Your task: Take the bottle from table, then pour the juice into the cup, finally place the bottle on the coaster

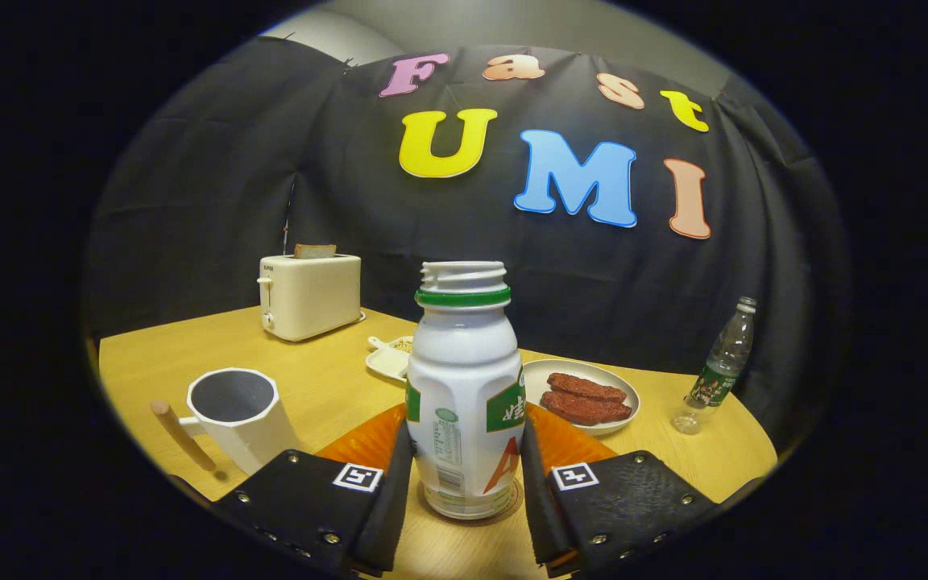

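I have the hand-held gripper (pixel 464 483) clenched on the uncapped white plastic bottle (pixel 464 387), upright over the round orange coaster (pixel 367 441) for release; white cup (pixel 234 415) beside it.

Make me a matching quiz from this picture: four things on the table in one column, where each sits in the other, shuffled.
1. bottle
2. cup
3. toaster
4. plate of meat

A. far side, a slice of bread poking out of the top
B. between the gripper fingers
C. right of the bottle, beyond the fingers
D. left of the bottle, wooden handle

Pairs: 1-B, 2-D, 3-A, 4-C
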{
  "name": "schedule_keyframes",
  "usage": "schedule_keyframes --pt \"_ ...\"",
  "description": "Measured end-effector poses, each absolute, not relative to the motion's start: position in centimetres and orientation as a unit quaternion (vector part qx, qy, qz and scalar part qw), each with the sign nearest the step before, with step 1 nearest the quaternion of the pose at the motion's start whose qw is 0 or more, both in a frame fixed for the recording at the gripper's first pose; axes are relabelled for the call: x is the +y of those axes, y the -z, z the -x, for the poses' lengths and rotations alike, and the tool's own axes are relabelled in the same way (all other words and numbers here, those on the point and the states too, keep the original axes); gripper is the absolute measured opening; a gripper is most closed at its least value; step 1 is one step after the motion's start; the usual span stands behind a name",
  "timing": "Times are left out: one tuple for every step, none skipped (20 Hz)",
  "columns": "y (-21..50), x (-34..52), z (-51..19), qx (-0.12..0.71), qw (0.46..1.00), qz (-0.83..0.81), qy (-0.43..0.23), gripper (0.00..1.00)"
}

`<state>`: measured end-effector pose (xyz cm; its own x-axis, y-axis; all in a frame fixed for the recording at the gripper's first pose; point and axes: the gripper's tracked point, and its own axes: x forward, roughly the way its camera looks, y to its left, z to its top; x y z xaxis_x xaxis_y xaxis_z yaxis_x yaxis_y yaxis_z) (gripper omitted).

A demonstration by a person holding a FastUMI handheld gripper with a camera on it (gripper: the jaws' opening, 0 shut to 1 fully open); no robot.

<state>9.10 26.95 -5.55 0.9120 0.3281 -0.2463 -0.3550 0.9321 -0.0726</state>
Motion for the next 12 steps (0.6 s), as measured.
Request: schedule_keyframes --pt "5.8 26.9 -9.4 0.116 0.976 0.055 -0.174 0.62" --pt "6.1 26.9 -9.6 0.119 0.976 0.052 -0.173 0.62" --pt "6.2 27.0 -9.7 0.119 0.976 0.046 -0.174 0.62" --pt "6.2 27.0 -9.9 0.118 0.977 0.04 -0.174 0.62" --pt "6.4 26.9 -10.0 0.119 0.977 0.034 -0.173 0.62" --pt "6.6 26.9 -10.1 0.122 0.977 0.03 -0.172 0.61" --pt "7.2 26.9 -10.1 0.128 0.977 0.029 -0.17 0.62" --pt "7.0 26.7 -10.1 0.123 0.977 0.023 -0.17 0.62" --pt "7.2 26.6 -10.0 0.127 0.978 0.018 -0.166 0.62" --pt "7.0 26.4 -10.1 0.122 0.979 0.01 -0.165 0.62" --pt "7.2 26.3 -10.0 0.124 0.979 0.004 -0.164 0.62" --pt "7.2 26.2 -9.9 0.121 0.979 -0.004 -0.163 0.62"
